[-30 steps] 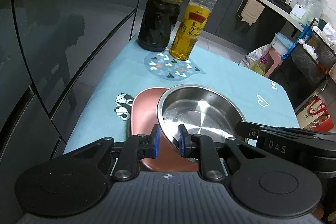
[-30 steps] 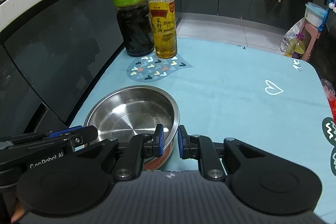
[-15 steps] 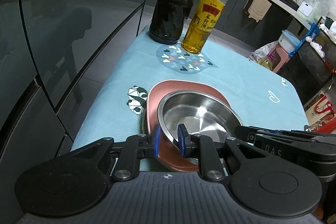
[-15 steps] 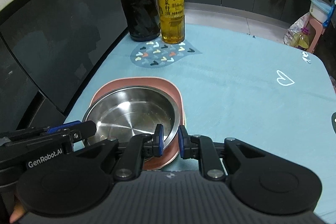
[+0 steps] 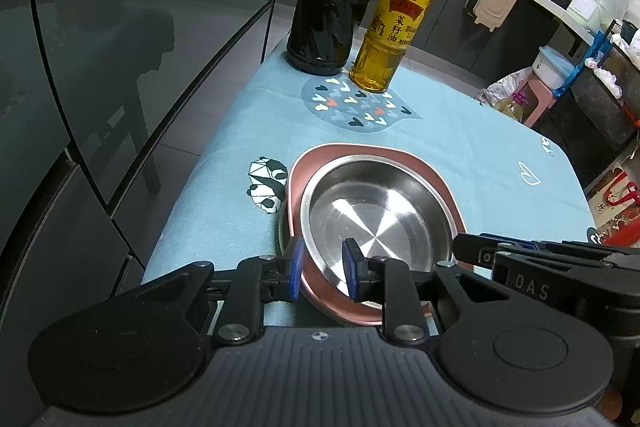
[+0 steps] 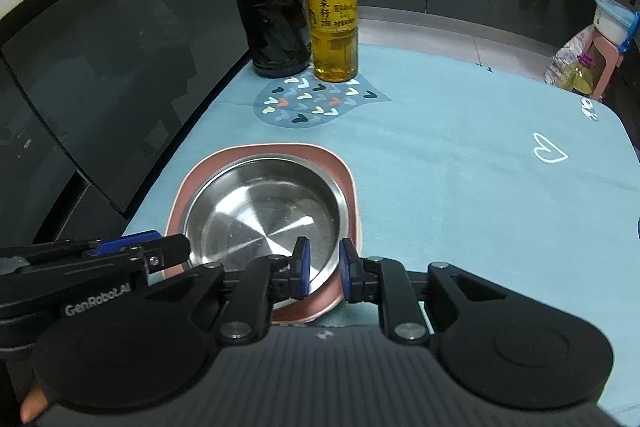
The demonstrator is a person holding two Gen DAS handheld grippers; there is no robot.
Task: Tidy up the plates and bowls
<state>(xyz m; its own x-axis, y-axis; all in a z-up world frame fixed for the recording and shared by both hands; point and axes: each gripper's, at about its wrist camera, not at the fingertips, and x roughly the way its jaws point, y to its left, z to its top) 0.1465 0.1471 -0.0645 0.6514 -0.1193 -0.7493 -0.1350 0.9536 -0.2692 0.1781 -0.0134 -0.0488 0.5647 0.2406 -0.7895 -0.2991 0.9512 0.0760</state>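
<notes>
A steel bowl [image 5: 372,215] [image 6: 264,215] rests inside a pink plate [image 5: 320,157] [image 6: 280,151] on the blue cloth. My left gripper [image 5: 322,269] straddles the near left rims of bowl and plate, jaws slightly apart, blue pads either side of the rims. My right gripper [image 6: 323,269] straddles the near right rims the same way. Each gripper's side shows in the other's view.
A dark vinegar bottle [image 5: 332,7] [image 6: 272,7] and a yellow oil bottle [image 5: 392,23] [image 6: 332,11] stand at the far left of the cloth-covered table [image 6: 480,167]. Dark cabinet fronts run along the left. Kitchen clutter lies beyond the table's right edge.
The bowl has come down into the pink plate. Both grippers' jaws have widened a little around the rims, and both have drawn back slightly.
</notes>
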